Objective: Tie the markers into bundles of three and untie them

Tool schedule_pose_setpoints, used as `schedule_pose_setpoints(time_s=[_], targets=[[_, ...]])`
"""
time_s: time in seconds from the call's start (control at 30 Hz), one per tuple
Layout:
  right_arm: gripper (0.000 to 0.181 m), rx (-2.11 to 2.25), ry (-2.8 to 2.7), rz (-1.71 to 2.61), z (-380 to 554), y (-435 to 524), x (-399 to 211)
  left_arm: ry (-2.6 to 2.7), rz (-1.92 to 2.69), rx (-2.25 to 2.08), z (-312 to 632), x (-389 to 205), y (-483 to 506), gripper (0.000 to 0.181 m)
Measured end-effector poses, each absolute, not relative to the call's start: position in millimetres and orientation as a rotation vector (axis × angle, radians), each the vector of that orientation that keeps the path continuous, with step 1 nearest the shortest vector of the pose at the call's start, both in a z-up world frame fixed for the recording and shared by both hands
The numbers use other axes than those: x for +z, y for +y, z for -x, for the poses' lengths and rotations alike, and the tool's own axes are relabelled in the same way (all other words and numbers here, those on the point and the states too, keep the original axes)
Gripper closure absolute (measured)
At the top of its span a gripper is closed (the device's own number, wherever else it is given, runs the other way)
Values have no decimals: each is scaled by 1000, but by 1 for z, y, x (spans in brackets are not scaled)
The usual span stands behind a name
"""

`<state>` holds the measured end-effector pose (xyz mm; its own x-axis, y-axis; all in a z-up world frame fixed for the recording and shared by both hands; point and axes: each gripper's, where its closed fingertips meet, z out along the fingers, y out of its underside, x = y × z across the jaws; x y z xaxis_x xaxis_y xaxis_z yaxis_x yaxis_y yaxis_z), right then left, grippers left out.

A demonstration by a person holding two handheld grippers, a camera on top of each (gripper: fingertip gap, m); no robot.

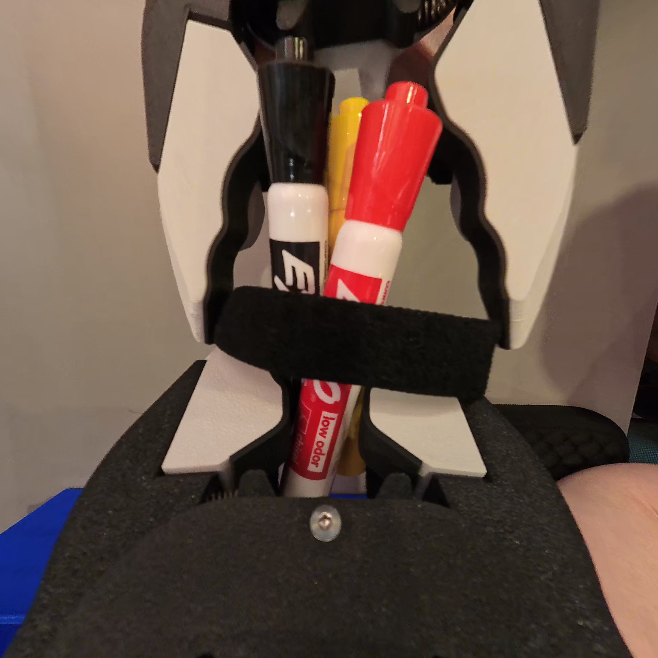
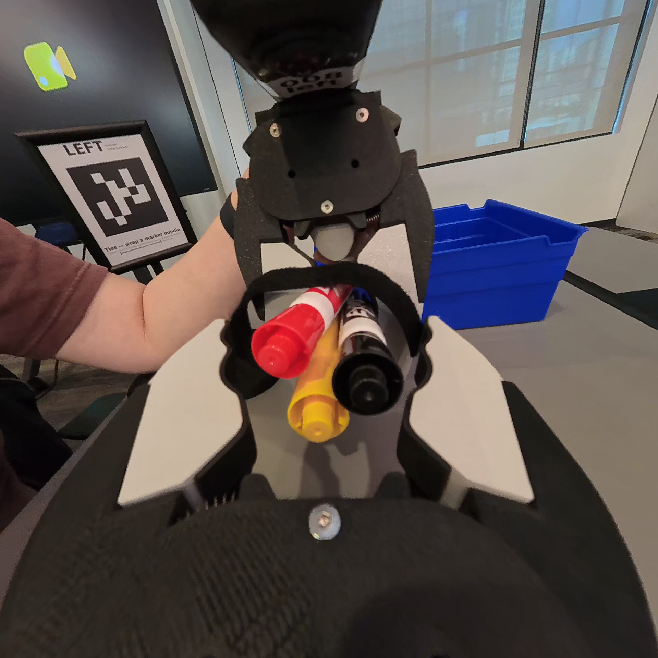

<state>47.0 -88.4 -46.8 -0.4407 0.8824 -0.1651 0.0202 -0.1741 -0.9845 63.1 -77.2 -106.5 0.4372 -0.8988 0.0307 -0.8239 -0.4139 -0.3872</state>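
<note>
Left wrist view — black strap [image 1: 356, 338] hides three markers' [image 1: 384, 185] middles.

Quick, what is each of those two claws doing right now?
Left gripper: closed on three markers.
Right gripper: spread open, stretching the black strap around the markers.

Three capped markers are held up off the worktop, bunched side by side: a red marker [image 1: 370, 228] [image 2: 302, 327], a black marker [image 1: 295, 185] [image 2: 366, 359] and a yellow marker [image 1: 340, 171] [image 2: 317, 398] tucked between and behind them. A black fuzzy strap [image 1: 356, 338] [image 2: 320, 277] loops loosely around their barrels, its ring far wider than the bunch, caps splaying apart.
</note>
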Motion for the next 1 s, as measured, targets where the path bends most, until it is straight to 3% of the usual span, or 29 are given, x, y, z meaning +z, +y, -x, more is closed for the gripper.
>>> schedule_pose_setpoints(time_s=[0.03, 0.57, 0.7, 1.0], targets=[[82, 1680, -1444, 1071, -47, -88, -48, 1477, 2381, -338, -63, -107, -77, 139], [100, 1663, -1569, 1082, -53, -87, -57, 1482, 2402, -360, -62, -109, -81, 139], [116, 1662, -1635, 1078, -57, -87, -60, 1495, 2412, -358, -62, -111, -82, 139], [124, 1659, -1678, 1039, -61, -88, -64, 1490, 2381, -389, -65, -105, -84, 139]])
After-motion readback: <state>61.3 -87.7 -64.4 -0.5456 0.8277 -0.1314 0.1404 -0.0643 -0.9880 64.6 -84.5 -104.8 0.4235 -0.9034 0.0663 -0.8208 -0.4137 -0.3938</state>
